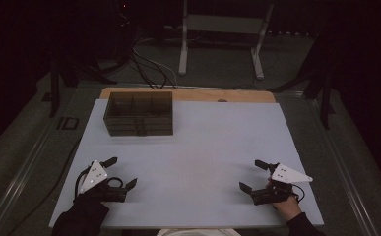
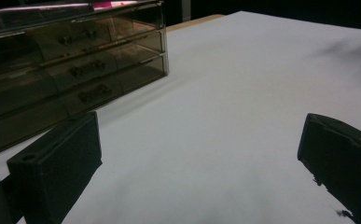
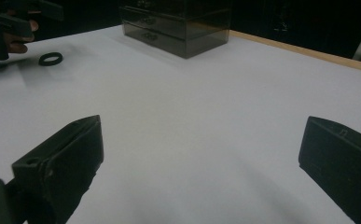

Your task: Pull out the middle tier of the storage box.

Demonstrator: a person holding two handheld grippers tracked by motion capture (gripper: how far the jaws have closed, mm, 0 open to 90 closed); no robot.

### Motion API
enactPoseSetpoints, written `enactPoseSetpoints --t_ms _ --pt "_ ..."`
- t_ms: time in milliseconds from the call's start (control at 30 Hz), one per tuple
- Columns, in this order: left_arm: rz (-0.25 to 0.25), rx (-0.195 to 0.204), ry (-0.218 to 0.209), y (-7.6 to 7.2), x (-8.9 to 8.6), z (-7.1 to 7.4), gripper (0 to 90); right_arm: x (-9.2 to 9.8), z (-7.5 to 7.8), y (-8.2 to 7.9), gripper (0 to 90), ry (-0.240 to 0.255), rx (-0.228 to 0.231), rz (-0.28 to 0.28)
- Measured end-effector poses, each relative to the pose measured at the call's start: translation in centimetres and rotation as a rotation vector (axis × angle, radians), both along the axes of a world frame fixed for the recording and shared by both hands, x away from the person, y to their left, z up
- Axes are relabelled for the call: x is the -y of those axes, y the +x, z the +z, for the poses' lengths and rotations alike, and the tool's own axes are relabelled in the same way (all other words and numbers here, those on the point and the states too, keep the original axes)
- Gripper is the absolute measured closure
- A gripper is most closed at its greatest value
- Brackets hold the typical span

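A smoky see-through drawer unit (image 1: 139, 114) stands at the back left of the white table top (image 1: 212, 137). Its three drawer fronts with small handles face me in the left gripper view (image 2: 71, 70). My left gripper (image 1: 122, 172) rests low at the front left, jaws wide open with nothing between them (image 2: 199, 140). Open and empty too, my right gripper (image 1: 251, 175) sits at the front right (image 3: 201, 135). In the right gripper view a small black ring (image 3: 50, 58) lies flat on the table beside the other hand (image 3: 10, 39), with the drawer unit (image 3: 176, 28) farther back.
A wooden strip (image 1: 188, 94) runs along the table's far edge. Beyond it, on the dark floor, stand a white frame (image 1: 222, 34) and loose cables (image 1: 148, 69). The room is dim.
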State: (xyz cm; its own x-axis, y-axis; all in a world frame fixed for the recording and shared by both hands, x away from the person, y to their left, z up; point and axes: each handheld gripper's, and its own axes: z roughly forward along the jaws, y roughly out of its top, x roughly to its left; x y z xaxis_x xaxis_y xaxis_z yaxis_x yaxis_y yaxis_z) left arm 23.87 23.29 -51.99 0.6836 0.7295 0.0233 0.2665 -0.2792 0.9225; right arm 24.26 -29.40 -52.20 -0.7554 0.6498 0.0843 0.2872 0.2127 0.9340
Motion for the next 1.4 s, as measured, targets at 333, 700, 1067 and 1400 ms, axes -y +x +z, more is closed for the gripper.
enactPoseSetpoints --t_ms 333,700,1067,1400 --pt "-0.008 -0.007 0.013 -0.1 0.3 0.0 1.0 -0.2 -0.1 0.0 0.0 -0.019 -0.004 0.029" --pt "-0.024 0.003 0.028 -0.1 0.7 0.1 1.0 -0.3 0.1 -0.4 0.0 -0.029 0.004 0.032" --pt "-0.038 0.023 0.024 -0.4 1.0 1.2 1.0 -0.8 0.1 -0.3 0.0 -0.034 0.022 0.023" --pt "-0.057 0.063 0.052 0.0 0.7 3.4 1.0 -1.0 0.2 -0.3 0.0 -0.036 0.027 0.024"
